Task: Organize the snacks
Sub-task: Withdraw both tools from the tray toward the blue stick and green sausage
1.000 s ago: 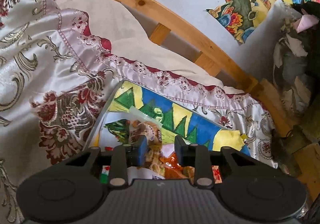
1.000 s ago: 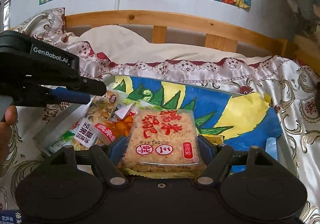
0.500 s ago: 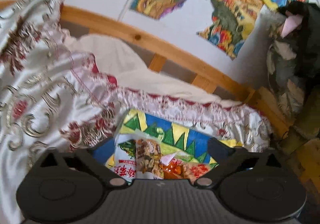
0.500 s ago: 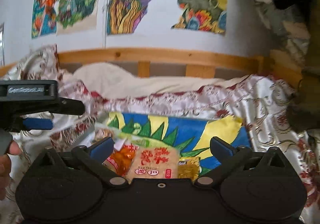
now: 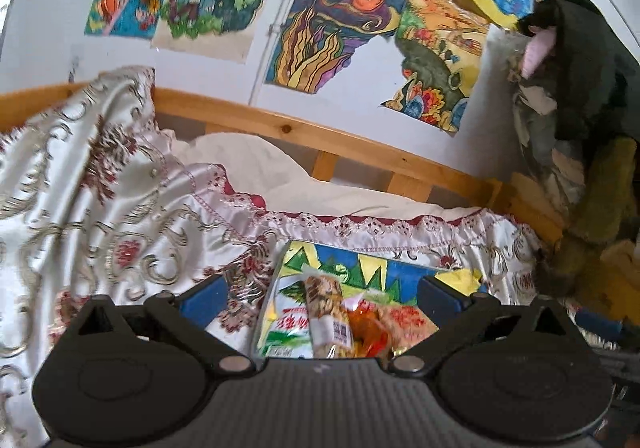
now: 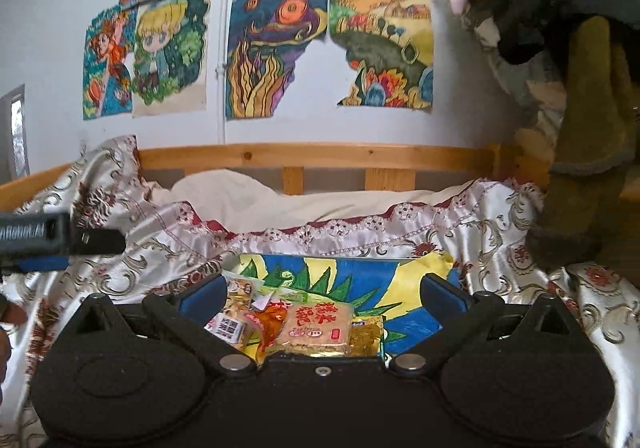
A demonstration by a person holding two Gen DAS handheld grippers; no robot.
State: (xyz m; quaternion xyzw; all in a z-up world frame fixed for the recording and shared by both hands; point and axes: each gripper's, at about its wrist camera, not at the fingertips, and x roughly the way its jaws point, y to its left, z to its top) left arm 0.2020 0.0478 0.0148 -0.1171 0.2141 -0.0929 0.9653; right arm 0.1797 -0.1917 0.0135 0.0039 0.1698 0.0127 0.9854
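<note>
Several snack packets lie in a pile in a shallow tray [image 6: 384, 272] whose bottom is painted blue, yellow and green. A rice-cracker packet with red writing [image 6: 320, 324] lies on top, beside an orange packet [image 6: 272, 322] and a gold one [image 6: 366, 334]. The left wrist view shows a brown nut bar [image 5: 326, 308] on a white and green packet [image 5: 286, 328]. My right gripper [image 6: 322, 294] hangs open above the pile, holding nothing. My left gripper [image 5: 322, 296] is open too, above the tray's left rim [image 5: 276, 280]. It also shows as the left gripper [image 6: 88, 252] at the right wrist view's left edge.
The tray sits on a satin embroidered bedcover [image 6: 500, 232]. Behind it are a cream pillow [image 6: 248, 195], a wooden bed rail [image 6: 320, 155] and a wall of drawings [image 6: 276, 47]. Clothes [image 6: 580, 127] hang at the right. A person's hand [image 6: 6, 322] is at the left edge.
Both grippers have opened wide and pulled up and back from the tray. The rice-cracker packet that was between the right jaws now lies on the pile.
</note>
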